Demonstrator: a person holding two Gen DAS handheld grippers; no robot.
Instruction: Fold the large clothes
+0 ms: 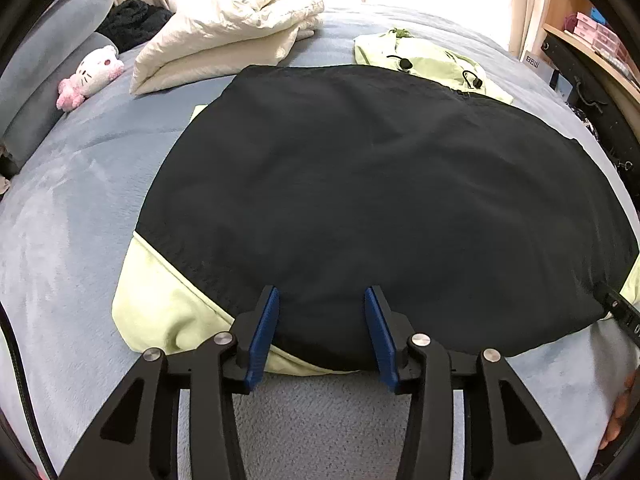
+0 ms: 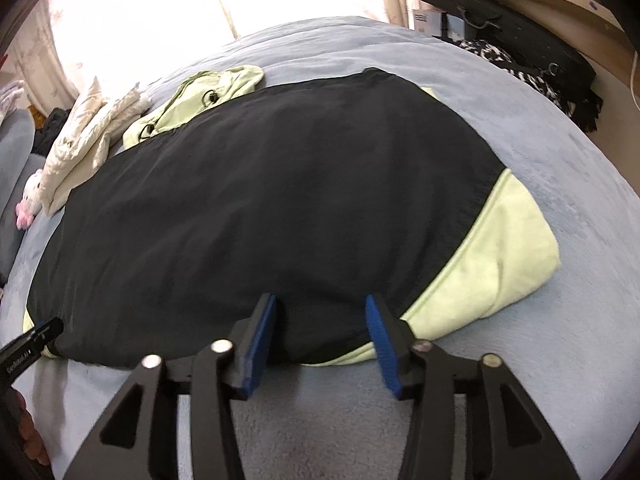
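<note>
Black-and-pale-green nylon jacket (image 1: pixel 360 184) flat mid grey-blue fleece bed (image 1: pixel 72 216), hem at near edge. Your left hand-held gripper (image 1: pixel 320 320) and right hand-held gripper (image 2: pixel 320 324) released, straddling hem, seemingly not pinching. Next: clench both, fold hem toward hood.

jacket (image 1: pixel 360 184): matt crinkled cloth | bed cover (image 1: pixel 72 208): soft plush | left claw (image 1: pixel 322 300): matt black plastic, blue ribbed pads
</note>
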